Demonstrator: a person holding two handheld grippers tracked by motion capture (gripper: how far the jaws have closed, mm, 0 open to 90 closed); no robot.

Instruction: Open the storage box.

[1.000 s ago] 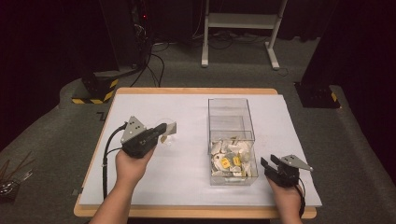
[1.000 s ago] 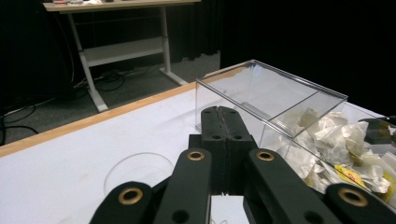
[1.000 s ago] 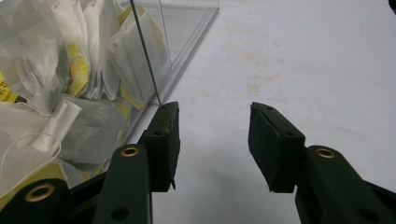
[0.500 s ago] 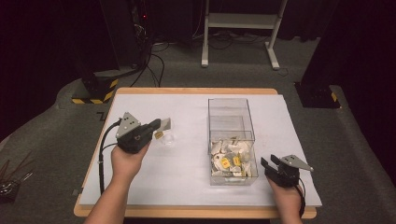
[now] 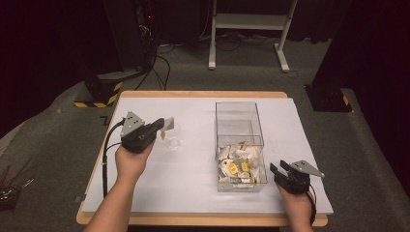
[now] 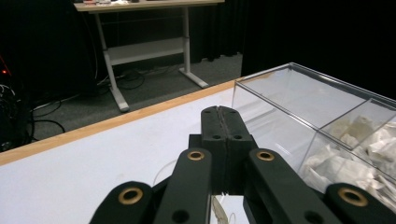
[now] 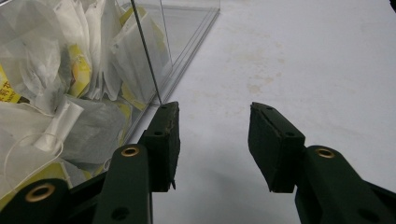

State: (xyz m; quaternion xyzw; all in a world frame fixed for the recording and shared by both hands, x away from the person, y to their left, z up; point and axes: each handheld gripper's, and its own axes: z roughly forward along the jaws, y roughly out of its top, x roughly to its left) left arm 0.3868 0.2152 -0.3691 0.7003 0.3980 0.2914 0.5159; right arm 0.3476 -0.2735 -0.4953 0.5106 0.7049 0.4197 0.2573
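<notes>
High view: the left gripper (image 5: pixel 166 126), left of centre, is clamped on a tea bag (image 5: pixel 168 124) above a glass cup (image 5: pixel 173 137). The right gripper (image 5: pixel 279 168) sits lower right, beside the clear box (image 5: pixel 239 116).

Left gripper view: jaws pressed together mid-frame.

Right gripper view: jaws apart, nothing between them.

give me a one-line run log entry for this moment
left gripper: shut on tea bag | right gripper: open, empty | clear box: holds tea bags

Left gripper (image 5: pixel 167 126) holds a tea bag (image 5: pixel 168 125) beside clear box (image 5: pixel 239 123).
</notes>
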